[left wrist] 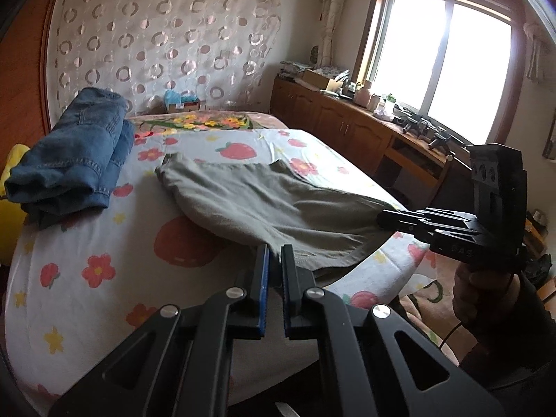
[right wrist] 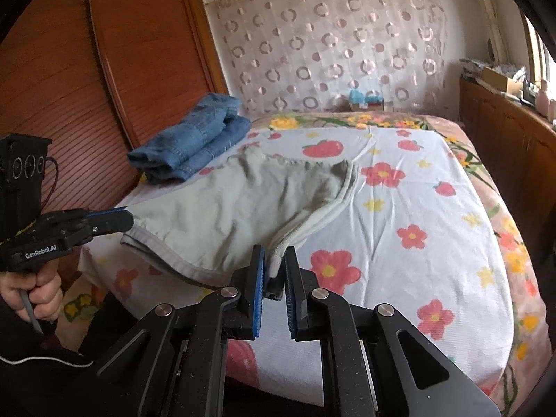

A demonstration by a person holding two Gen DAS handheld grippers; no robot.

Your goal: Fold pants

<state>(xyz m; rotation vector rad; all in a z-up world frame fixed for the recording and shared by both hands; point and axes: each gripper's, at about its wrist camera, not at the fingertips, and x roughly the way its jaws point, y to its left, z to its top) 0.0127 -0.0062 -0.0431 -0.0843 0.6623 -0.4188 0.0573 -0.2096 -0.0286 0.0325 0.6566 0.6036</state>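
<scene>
Nearest to me, the left claw (left wrist: 274, 253) is clamped on one near corner of the grey-green pants (left wrist: 264, 201), and the right claw (right wrist: 276, 260) is clamped on the other corner. The pants lie spread on the bed (right wrist: 399, 278). I think both corners should rise together and evenly. Farther back, the folded jeans (left wrist: 73, 163) sit close to the landing place.

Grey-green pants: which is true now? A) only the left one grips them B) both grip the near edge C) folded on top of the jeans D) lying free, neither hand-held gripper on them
B: the left hand-held gripper and the right hand-held gripper each pinch the near edge of the grey-green pants.
</scene>
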